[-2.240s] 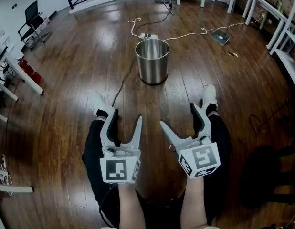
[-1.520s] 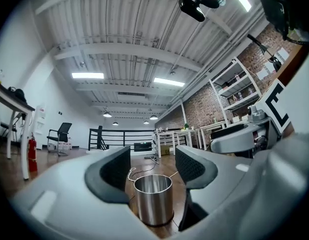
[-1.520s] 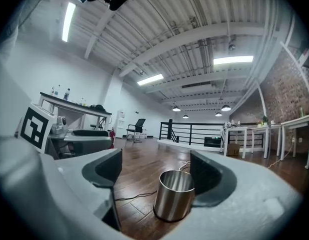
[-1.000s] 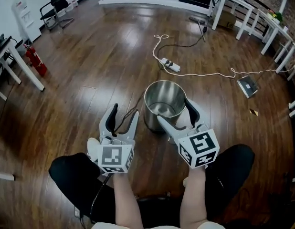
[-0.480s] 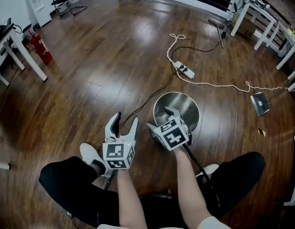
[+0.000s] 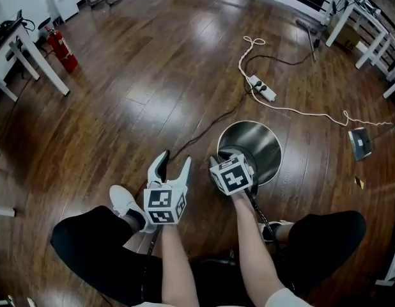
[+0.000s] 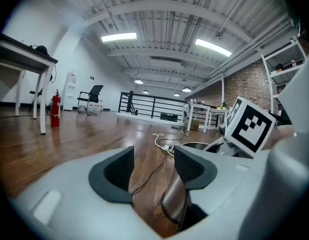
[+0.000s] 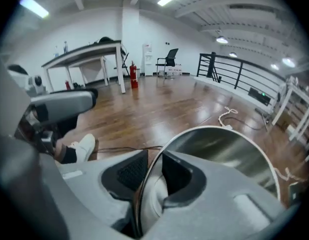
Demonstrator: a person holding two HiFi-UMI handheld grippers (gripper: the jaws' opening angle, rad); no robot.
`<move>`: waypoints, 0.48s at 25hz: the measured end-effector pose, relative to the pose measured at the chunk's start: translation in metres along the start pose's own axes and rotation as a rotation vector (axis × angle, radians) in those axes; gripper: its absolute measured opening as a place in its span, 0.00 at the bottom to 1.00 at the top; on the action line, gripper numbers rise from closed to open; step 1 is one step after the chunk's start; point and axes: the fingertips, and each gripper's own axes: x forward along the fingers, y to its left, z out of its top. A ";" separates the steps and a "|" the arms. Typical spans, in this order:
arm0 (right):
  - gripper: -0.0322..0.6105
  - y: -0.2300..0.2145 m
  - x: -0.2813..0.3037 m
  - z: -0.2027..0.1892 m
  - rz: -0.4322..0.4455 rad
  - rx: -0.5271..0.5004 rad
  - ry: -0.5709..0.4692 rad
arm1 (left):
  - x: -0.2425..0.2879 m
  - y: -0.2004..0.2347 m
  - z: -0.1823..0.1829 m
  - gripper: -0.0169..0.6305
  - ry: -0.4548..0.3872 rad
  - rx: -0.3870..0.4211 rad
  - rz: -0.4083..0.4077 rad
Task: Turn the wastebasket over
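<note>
The steel wastebasket stands upright on the wooden floor, mouth up. My right gripper points steeply down over its near rim. In the right gripper view the rim runs between the two pads of the right gripper; the jaws are closing, one pad inside and one outside the wall. My left gripper hovers low to the left of the basket, apart from it. Its jaws are closing slightly with nothing between them; the left gripper looks past the basket's side wall.
A black cable runs across the floor to the basket. Beyond it lie a white power strip with its cord and a small flat device. A fire extinguisher and table legs stand far left. The person's shoe rests near my left gripper.
My right gripper has dropped onto the basket's near rim and its wide jaws have narrowed round it. The left gripper has sunk lower beside the basket.
</note>
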 end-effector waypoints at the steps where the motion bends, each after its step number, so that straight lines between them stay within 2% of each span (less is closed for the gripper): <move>1: 0.16 0.000 -0.002 0.001 0.038 0.055 -0.030 | 0.000 0.001 -0.002 0.45 0.005 -0.002 0.003; 6: 0.15 -0.010 -0.040 0.026 0.143 0.205 -0.227 | -0.001 0.000 -0.008 0.45 0.021 0.007 -0.001; 9: 0.14 -0.029 -0.077 0.042 0.220 0.360 -0.397 | -0.003 -0.001 -0.011 0.45 0.030 0.009 0.002; 12: 0.12 -0.046 -0.101 0.036 0.332 0.488 -0.552 | -0.005 -0.001 -0.016 0.44 0.038 0.005 0.007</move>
